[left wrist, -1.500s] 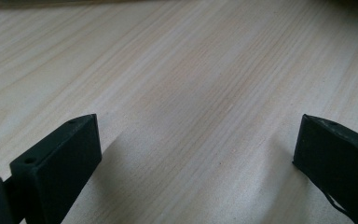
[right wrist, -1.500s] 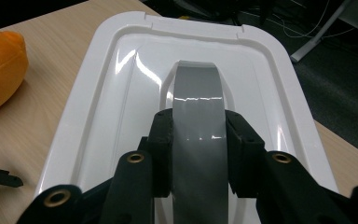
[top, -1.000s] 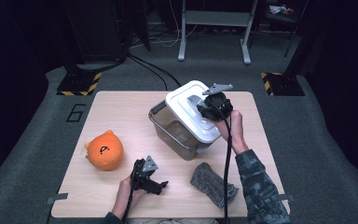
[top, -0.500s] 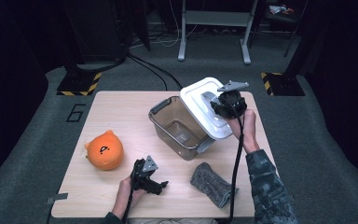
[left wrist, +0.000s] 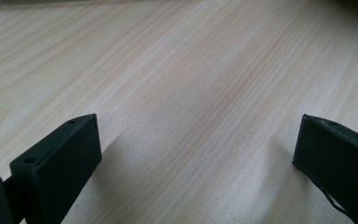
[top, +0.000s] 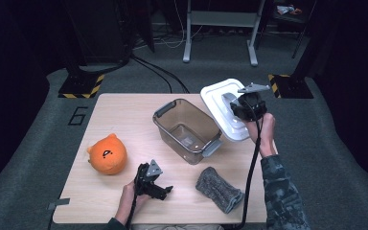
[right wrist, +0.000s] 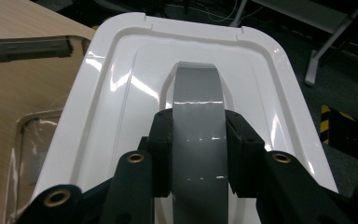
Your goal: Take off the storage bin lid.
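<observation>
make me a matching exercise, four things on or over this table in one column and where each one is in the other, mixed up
Things:
1. white lid
2. orange plush toy
3. grey cloth
4. clear bin

Places or states:
A. lying flat at the near right of the table
B. open, in the middle of the table
C. held by its grey handle in the right claw, at the table's right edge
D. sitting at the left of the table

Pairs: 1-C, 2-D, 3-A, 4-B

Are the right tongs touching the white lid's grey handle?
Touching. In the right gripper view, both jaws of the right tongs press against the sides of the grey handle on the white lid, with no gap.
</observation>
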`<control>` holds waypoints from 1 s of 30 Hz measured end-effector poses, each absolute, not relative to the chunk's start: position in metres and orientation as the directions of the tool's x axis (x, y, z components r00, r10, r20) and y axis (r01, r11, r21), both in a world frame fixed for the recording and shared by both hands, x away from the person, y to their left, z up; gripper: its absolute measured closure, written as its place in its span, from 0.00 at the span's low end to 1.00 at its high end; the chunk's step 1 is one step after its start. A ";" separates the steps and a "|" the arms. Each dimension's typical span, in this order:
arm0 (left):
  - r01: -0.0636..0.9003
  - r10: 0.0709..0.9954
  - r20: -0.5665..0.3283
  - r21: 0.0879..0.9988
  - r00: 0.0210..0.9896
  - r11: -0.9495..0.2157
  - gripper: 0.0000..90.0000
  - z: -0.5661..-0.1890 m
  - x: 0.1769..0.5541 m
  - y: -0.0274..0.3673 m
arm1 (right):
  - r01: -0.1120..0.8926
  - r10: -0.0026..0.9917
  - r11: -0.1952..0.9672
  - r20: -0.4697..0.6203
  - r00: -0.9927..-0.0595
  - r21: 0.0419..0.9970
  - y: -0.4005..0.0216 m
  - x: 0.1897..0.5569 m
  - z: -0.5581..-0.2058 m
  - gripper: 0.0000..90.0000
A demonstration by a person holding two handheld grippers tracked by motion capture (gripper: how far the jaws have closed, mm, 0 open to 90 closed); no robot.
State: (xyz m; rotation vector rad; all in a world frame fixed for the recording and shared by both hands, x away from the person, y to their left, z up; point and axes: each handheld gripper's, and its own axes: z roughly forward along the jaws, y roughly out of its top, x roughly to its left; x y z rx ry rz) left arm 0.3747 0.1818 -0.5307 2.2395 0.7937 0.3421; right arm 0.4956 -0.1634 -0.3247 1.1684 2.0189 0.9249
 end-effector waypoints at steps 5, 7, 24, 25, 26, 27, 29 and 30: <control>0.438 0.634 0.012 0.713 0.773 -0.547 0.00 -0.531 0.375 0.182 | 0.476 0.912 0.345 -0.169 -0.373 0.809 -0.176 0.499 -0.331 0.74; 0.438 0.634 0.012 0.713 0.773 -0.548 0.00 -0.531 0.375 0.182 | 0.488 0.924 0.321 -0.156 -0.348 0.811 -0.180 0.500 -0.334 0.74; 0.436 0.633 0.014 0.713 0.774 -0.549 0.00 -0.531 0.375 0.182 | 0.566 0.963 0.242 -0.125 -0.238 0.788 -0.206 0.512 -0.374 0.74; 0.435 0.634 0.015 0.715 0.773 -0.547 0.00 -0.531 0.375 0.182 | 0.574 0.965 0.240 -0.125 -0.232 0.783 -0.207 0.512 -0.378 0.74; 0.434 0.635 0.016 0.716 0.772 -0.546 0.00 -0.531 0.375 0.182 | 0.576 0.966 0.238 -0.126 -0.227 0.782 -0.208 0.513 -0.381 0.74; 0.435 0.634 0.015 0.715 0.773 -0.547 0.00 -0.531 0.375 0.182 | 0.580 0.967 0.233 -0.123 -0.222 0.781 -0.209 0.513 -0.384 0.74; 0.434 0.635 0.016 0.716 0.772 -0.547 0.00 -0.531 0.375 0.182 | 0.591 0.969 0.227 -0.122 -0.213 0.774 -0.210 0.513 -0.390 0.74; 0.436 0.633 0.014 0.713 0.774 -0.550 0.00 -0.531 0.375 0.182 | 0.591 0.969 0.231 -0.127 -0.213 0.773 -0.210 0.514 -0.393 0.74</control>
